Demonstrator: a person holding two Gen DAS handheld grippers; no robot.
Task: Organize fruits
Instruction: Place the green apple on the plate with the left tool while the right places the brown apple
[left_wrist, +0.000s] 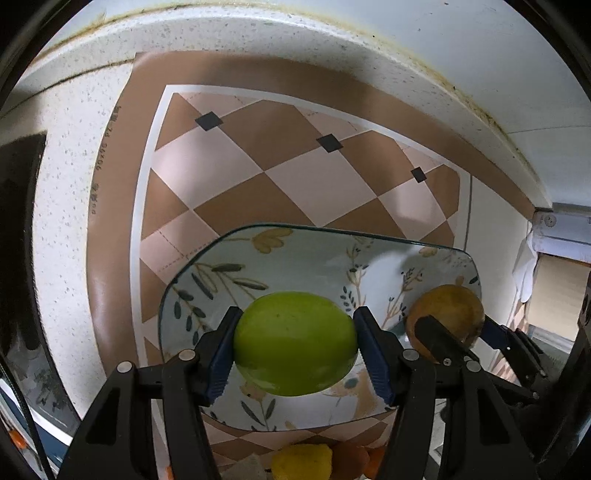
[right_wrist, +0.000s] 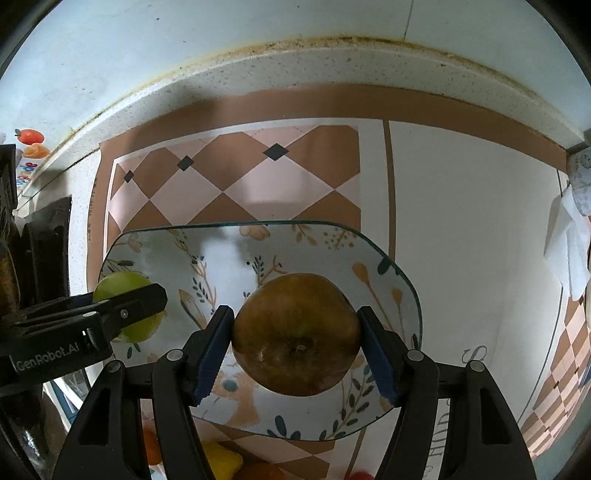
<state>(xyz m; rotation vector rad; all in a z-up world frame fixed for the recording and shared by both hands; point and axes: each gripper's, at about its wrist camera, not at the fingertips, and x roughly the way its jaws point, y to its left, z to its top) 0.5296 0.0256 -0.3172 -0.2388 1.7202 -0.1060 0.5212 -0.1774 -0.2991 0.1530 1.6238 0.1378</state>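
Note:
My left gripper (left_wrist: 295, 343) is shut on a green apple (left_wrist: 293, 341) and holds it over the left part of a floral plate (left_wrist: 229, 266). My right gripper (right_wrist: 297, 345) is shut on a brown pear (right_wrist: 295, 347) over the right part of the same plate (right_wrist: 177, 243). The pear (left_wrist: 447, 317) and the right gripper's fingers (left_wrist: 439, 338) show at the right of the left wrist view. The green apple (right_wrist: 127, 306) and the left gripper's fingers (right_wrist: 136, 301) show at the left of the right wrist view.
The plate rests on a brown checkered mat (left_wrist: 236, 173) on a speckled white counter (left_wrist: 59, 206) against a wall. A yellow fruit (left_wrist: 301, 461) and orange fruits (left_wrist: 351, 459) lie near the plate's front edge. A white cloth (right_wrist: 569, 251) hangs at the right.

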